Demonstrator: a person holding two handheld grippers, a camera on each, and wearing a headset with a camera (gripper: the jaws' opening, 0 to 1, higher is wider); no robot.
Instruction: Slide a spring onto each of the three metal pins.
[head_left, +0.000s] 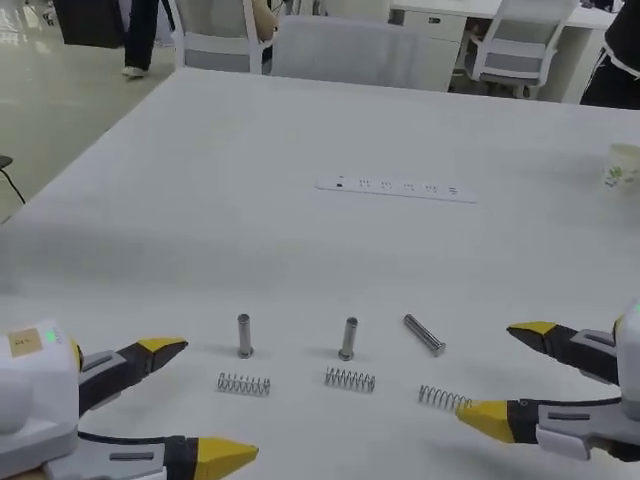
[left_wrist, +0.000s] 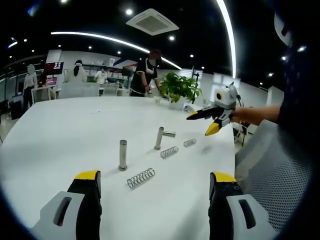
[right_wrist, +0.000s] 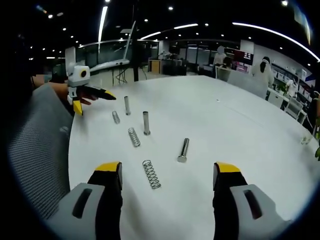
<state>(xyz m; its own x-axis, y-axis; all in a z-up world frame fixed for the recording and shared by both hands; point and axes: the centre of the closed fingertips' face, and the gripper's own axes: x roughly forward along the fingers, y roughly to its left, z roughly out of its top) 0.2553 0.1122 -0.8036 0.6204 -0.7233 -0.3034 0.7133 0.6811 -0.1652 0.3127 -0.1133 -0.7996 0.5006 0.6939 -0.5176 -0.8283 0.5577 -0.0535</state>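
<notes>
Three coiled wire springs (head_left: 349, 379) lie along the white worktop's (head_left: 300, 150) near edge, each before its silver metal pin (head_left: 348, 339), paired for threading. Left tool (head_left: 220, 398) and right tool (head_left: 485, 372) flank them, jaws apart, empty.

Three pins and three springs are set out in two rows on the surface (head_left: 300, 130), between the left gripper (head_left: 220, 400) and the right gripper (head_left: 485, 371). The left spring (head_left: 244, 384) is laid just beside the left jaws, with the left pin (head_left: 244, 336) stood upright behind it. The middle spring (head_left: 350, 379) is laid before the upright middle pin (head_left: 348, 339). The right spring (head_left: 443, 398) is laid just beside the right jaws, and the right pin (head_left: 424, 334) is laid flat behind it. A power strip (head_left: 397, 188) is placed well beyond both jaws.
</notes>
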